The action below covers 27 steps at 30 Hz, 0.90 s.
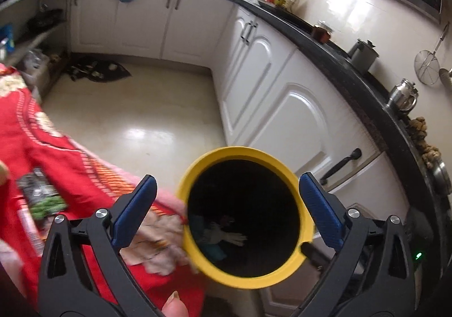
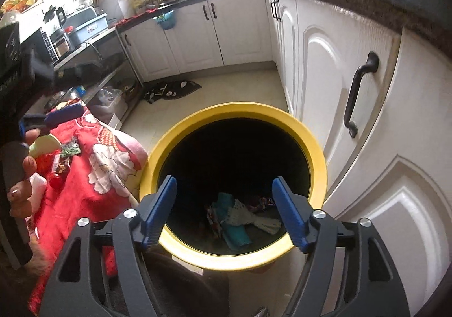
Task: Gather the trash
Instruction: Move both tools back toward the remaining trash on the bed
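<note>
A yellow-rimmed bin [image 1: 197, 164] with a dark inside stands on the floor beside a table under a red floral cloth [image 1: 56, 153]. In the bin lie a teal piece [image 2: 236, 232], a white crumpled piece [image 2: 254, 218] and wrappers. My left gripper [image 1: 228, 178] hangs open over the bin mouth with nothing between its blue pads. My right gripper [image 2: 223, 179] also stands open above the bin [image 2: 234, 109], empty. On the cloth rest a black-and-green wrapper [image 1: 42, 195] [image 2: 69, 149] and a red wrapper [image 2: 58, 170]. A hand [image 2: 22, 176] holds the left gripper's handle at the left edge.
White cabinets [image 2: 325, 77] with black handles [image 2: 358, 91] run close along the bin's right under a dark countertop [image 1: 339, 63] crowded with pots. A dark mat [image 2: 172, 89] lies on the pale floor [image 1: 135, 119] ahead. Shelves with appliances [image 2: 70, 34] stand at the left.
</note>
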Motion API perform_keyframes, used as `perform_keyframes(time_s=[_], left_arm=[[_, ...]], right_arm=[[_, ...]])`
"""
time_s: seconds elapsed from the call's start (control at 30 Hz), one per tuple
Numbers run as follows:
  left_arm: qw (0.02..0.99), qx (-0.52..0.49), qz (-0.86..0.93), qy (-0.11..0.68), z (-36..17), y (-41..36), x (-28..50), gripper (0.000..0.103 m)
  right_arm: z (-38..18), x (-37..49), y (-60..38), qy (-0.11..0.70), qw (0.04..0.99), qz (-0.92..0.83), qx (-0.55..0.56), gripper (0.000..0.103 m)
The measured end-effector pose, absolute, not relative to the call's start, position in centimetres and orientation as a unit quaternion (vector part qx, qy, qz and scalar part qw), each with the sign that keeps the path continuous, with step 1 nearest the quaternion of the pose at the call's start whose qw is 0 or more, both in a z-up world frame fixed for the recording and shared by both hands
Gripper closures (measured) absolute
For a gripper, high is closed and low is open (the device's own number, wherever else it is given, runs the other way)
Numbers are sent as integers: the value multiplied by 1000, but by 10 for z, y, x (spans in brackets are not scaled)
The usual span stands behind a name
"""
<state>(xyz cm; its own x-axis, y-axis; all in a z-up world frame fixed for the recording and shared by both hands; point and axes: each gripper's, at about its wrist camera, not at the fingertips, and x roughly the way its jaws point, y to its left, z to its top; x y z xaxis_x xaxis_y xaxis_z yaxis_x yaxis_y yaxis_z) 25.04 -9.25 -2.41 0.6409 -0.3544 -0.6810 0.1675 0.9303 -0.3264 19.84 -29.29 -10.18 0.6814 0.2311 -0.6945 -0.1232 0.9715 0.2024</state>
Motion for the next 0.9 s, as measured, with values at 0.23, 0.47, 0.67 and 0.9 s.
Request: perform_keyframes(time_s=[0.23, 0.47, 0.67, 0.9], left_arm=[[914, -101, -109, 378, -9, -65, 220, 11], [923, -103, -82, 363, -2, -37, 190, 11], [933, -93, -53, 344, 5, -17, 170, 11], [937, -106, -27, 332, 11, 13, 152, 11]], right_arm=[[-80, 191, -279, 361, 924, 108, 61, 31], [-61, 181, -267, 341, 930, 124, 56, 31], [-48, 173, -248, 327, 933, 145, 44, 31], [-35, 166, -221, 315, 932, 176, 30, 28]])
